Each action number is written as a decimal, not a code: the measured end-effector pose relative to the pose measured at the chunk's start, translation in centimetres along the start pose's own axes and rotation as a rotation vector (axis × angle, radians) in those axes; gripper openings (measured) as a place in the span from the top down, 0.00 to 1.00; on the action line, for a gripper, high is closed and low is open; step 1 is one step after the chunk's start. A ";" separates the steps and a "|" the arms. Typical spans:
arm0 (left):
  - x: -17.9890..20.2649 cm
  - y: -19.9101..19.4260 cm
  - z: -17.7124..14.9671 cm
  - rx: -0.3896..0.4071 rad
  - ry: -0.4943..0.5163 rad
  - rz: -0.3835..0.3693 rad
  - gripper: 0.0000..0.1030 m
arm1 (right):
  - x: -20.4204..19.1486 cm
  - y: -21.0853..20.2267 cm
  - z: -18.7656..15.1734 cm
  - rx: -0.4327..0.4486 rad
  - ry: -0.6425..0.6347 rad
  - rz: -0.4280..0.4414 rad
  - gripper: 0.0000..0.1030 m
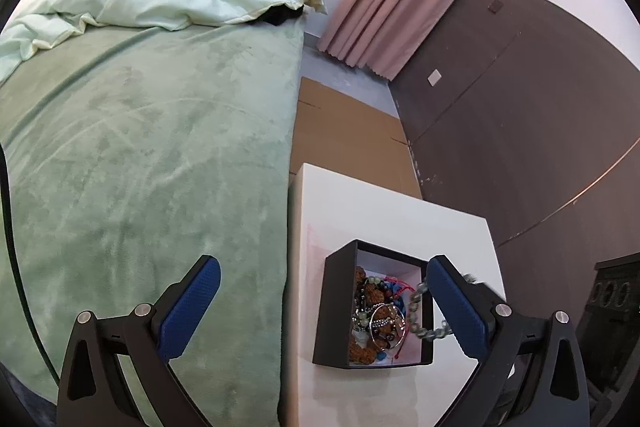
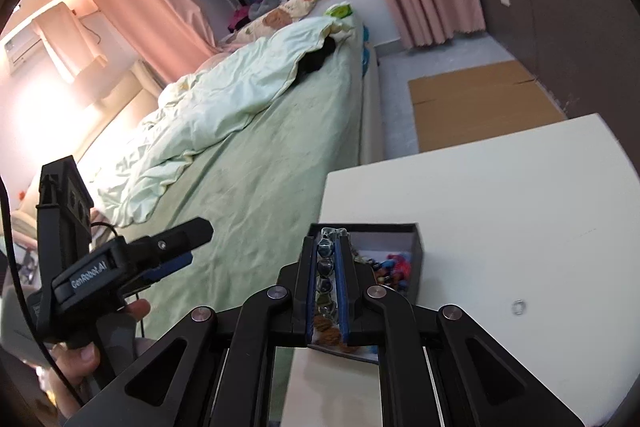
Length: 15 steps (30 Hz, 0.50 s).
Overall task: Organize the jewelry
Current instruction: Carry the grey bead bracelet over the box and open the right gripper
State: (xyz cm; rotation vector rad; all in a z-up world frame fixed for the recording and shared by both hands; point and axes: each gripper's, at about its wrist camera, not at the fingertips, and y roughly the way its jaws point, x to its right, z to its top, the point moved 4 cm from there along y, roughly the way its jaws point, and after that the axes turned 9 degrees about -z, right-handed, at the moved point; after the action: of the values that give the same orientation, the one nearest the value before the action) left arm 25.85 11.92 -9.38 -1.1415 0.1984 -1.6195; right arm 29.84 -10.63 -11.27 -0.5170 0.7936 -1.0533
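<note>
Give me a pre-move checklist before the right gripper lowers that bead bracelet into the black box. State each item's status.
1. Right gripper fingers clamped on the bead bracelet: ok.
2. Left gripper open and holding nothing: ok.
3. Black box open, with no lid on it: ok.
4. Box sitting fully on the white table: ok.
5. Room in the box for the bracelet: cannot tell; tangled jewelry already fills much of it.
6. Small ring lying loose on the table outside the box: not ok.
</note>
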 end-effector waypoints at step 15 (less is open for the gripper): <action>4.1 1.0 -1.2 -0.022 0.095 -0.037 0.00 | 7.4 -4.4 -0.7 0.013 0.077 -0.064 0.35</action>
State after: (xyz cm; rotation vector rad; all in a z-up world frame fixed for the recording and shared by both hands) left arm 25.86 7.61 -8.33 -1.0915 0.2586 -1.7099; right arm 28.81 -19.23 -10.99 -0.4958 0.8421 -1.1428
